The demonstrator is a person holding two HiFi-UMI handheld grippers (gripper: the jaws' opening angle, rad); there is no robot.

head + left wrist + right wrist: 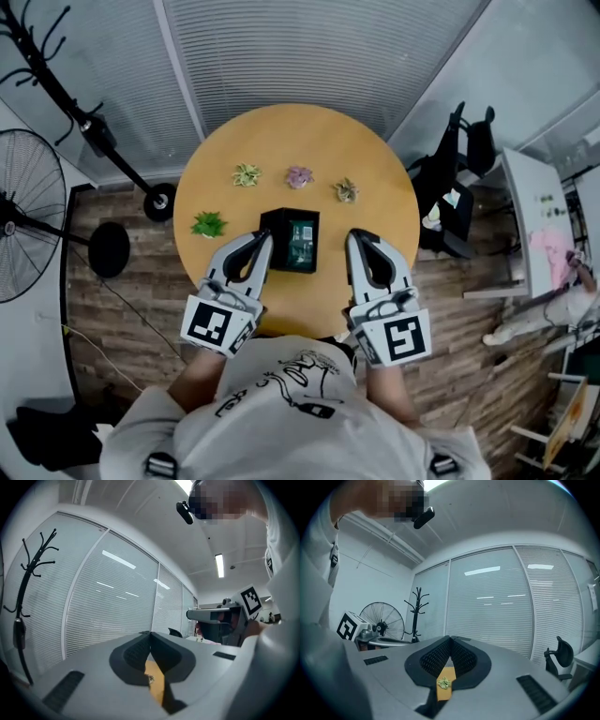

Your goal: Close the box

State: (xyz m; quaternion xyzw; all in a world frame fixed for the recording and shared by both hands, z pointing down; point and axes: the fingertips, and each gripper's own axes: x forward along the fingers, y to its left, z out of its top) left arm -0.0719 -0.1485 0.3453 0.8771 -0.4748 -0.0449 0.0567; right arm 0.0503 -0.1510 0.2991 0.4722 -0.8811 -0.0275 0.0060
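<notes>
Box [291, 240], black, one. It sits near the middle of the round desk [375, 159], top open, with a green-and-white item showing inside. A dark panel along its left side looks like the raised lid, but the hinge edge cannot be made out from where I stand.

Handling, as a judgement:
- It is probably light and stiff-walled, of card or thin board.
- It is likely to skid on the smooth desk if pushed from one side only.
- The lid is thin, so it is best nudged at its free edge and tipped over the opening.
- The other claw should brace the opposite wall.
- Light pressure should do, since the contents may not bear a hard press.

Left claw [265, 236], one. The jaws are pressed together and hold nothing. The tip lies just beside the box's left wall; whether it touches is not clear.

Right claw [354, 236], one. The jaws are likewise pressed together and hold nothing. It lies near the right wall, with a strip of desk between.

Potted plants, small, four:
- variegated [247, 174]
- purplish [299, 176]
- pale green [346, 190]
- bright green [209, 224]

All four stand apart from the box.

Floor fan [23, 216], one. Coat stand [122, 159], one.
</notes>
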